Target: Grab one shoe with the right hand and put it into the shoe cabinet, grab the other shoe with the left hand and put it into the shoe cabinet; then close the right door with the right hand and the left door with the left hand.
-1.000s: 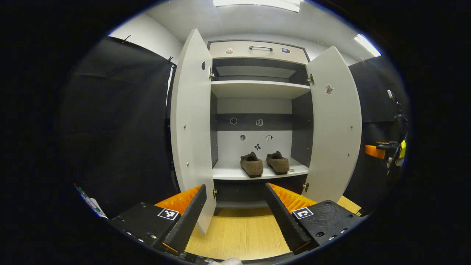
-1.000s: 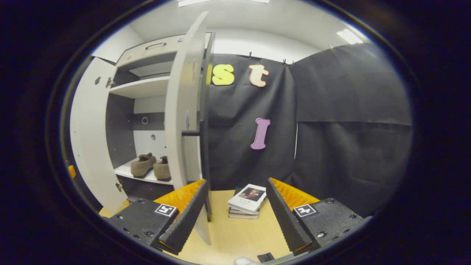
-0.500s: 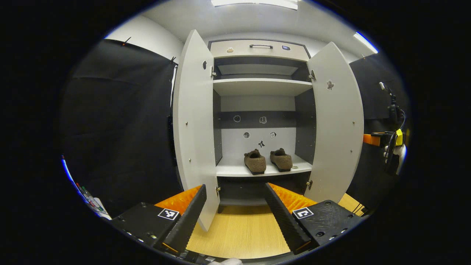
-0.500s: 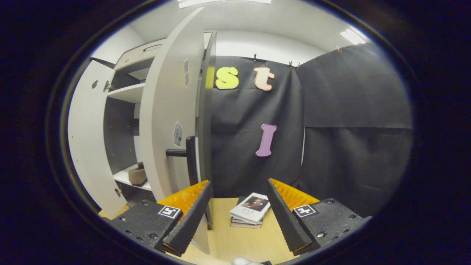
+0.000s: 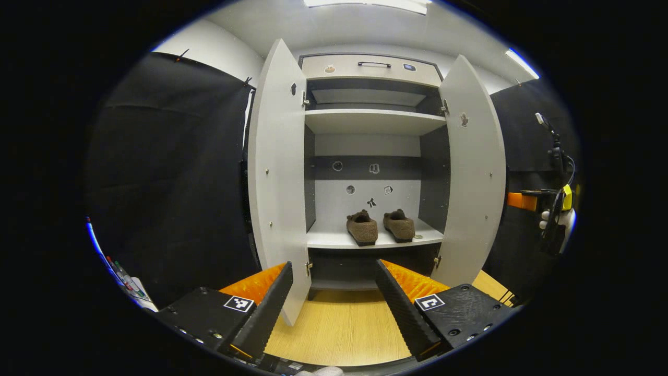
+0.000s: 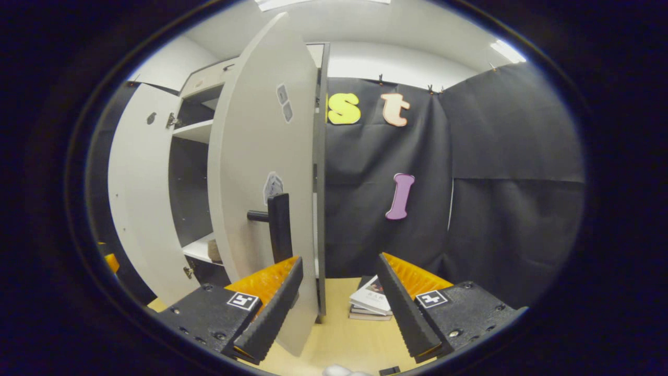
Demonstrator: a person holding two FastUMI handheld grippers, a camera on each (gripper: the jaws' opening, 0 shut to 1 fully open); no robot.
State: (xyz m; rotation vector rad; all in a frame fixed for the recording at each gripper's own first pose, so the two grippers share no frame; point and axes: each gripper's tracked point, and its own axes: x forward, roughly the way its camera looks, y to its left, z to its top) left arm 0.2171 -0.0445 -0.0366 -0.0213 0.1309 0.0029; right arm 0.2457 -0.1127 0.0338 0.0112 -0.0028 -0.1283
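Standing spread with nothing between its fingers, the right tool (image 6: 336,308) sits just behind the outer face of the right door (image 6: 261,172), whose free edge rises directly ahead, slightly left of the gap between the fingers. The door's dark bar handle (image 6: 276,227) stands upright just above the tool's left finger, apart from it as far as I can judge; whether that finger touches the door panel itself I cannot tell. The door's long axis is vertical and its hinge line lies farther off, against the shoe cabinet (image 6: 203,130), so the coming push, I judge, goes leftward and away to swing the panel shut. The right tool is plainly the nearer one to this door.

The left tool (image 5: 331,308), likewise wide open and empty, hangs back in front of the cabinet above the wooden floor (image 5: 339,329), with the left door (image 5: 279,172) just beside its left finger. From here the right door looks partly swung inward, a pale grey slab with a small sticker on it.

Both shoes (image 5: 380,228), brown and soft-looking, sit side by side on the lower shelf (image 5: 334,240), heels toward the viewer, well inside the door line. A small stack of books (image 6: 371,303) lies on the floor beyond the right tool, clear of the door's swing by my reading.
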